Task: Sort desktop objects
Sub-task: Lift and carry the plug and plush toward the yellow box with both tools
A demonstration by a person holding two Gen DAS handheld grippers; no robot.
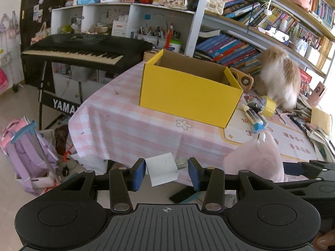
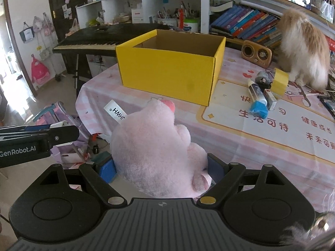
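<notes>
A yellow cardboard box (image 1: 188,96) (image 2: 167,71) stands open on the pink checked tablecloth. My right gripper (image 2: 161,171) is shut on a pink plush toy (image 2: 155,146), held above the table's near edge; the toy also shows in the left wrist view (image 1: 255,159). My left gripper (image 1: 166,172) is open with a white tag (image 1: 162,168) between its fingers, touching the left pad. A glue bottle (image 2: 256,98), a yellow tape roll (image 2: 279,81), a small box (image 2: 271,99) and a wooden radio (image 2: 256,53) lie right of the box.
A fluffy cat (image 2: 303,48) sits at the back right by bookshelves (image 1: 240,48). A black keyboard (image 1: 83,50) stands left of the table. A purple backpack (image 1: 27,154) lies on the floor. Pens and papers (image 1: 314,129) crowd the table's right edge.
</notes>
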